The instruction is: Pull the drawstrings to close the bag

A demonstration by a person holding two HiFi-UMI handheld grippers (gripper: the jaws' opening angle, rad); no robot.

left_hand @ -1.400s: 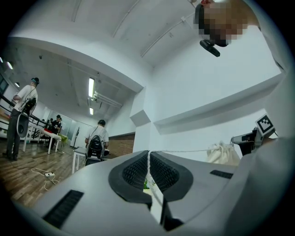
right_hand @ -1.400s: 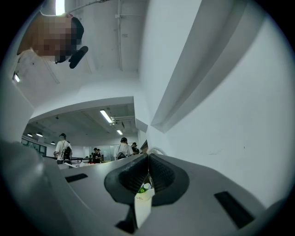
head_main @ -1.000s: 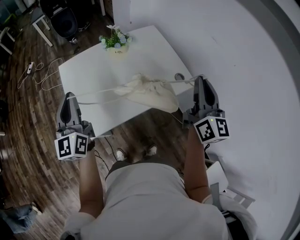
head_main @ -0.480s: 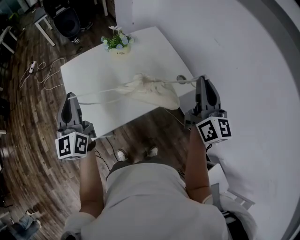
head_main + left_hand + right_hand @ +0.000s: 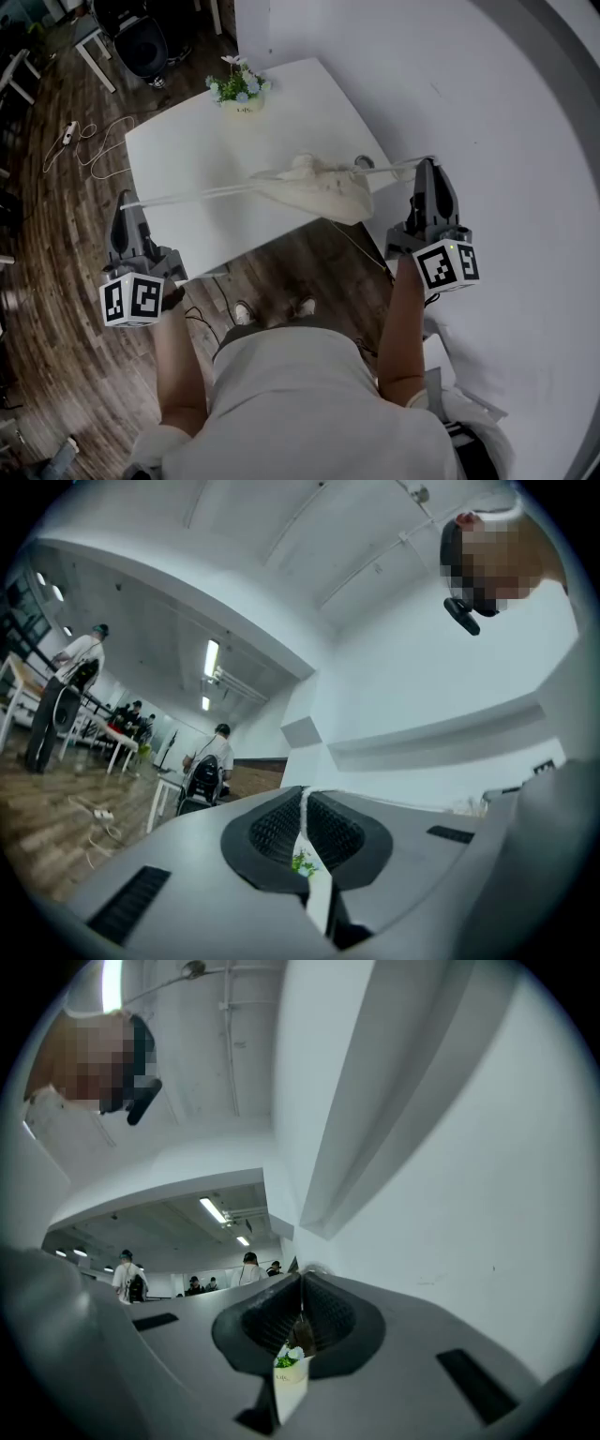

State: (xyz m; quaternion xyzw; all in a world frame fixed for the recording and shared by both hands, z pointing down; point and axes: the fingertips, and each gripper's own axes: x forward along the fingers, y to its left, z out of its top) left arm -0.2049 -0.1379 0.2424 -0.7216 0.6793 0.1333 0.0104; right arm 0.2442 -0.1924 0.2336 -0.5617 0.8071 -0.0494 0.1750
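Cream bag [image 5: 317,187] lies at desk [image 5: 187,155] front edge, mouth cinched; left gripper [image 5: 123,201] clamped on left drawstring [image 5: 197,193]; right gripper [image 5: 427,163] clamped on right drawstring [image 5: 394,169]; both cords taut

Gripper views: jaws hide the bag [image 5: 319,187]; plant [image 5: 302,862] only a sliver between them; chair [image 5: 141,42] cut off at head view's top edge.
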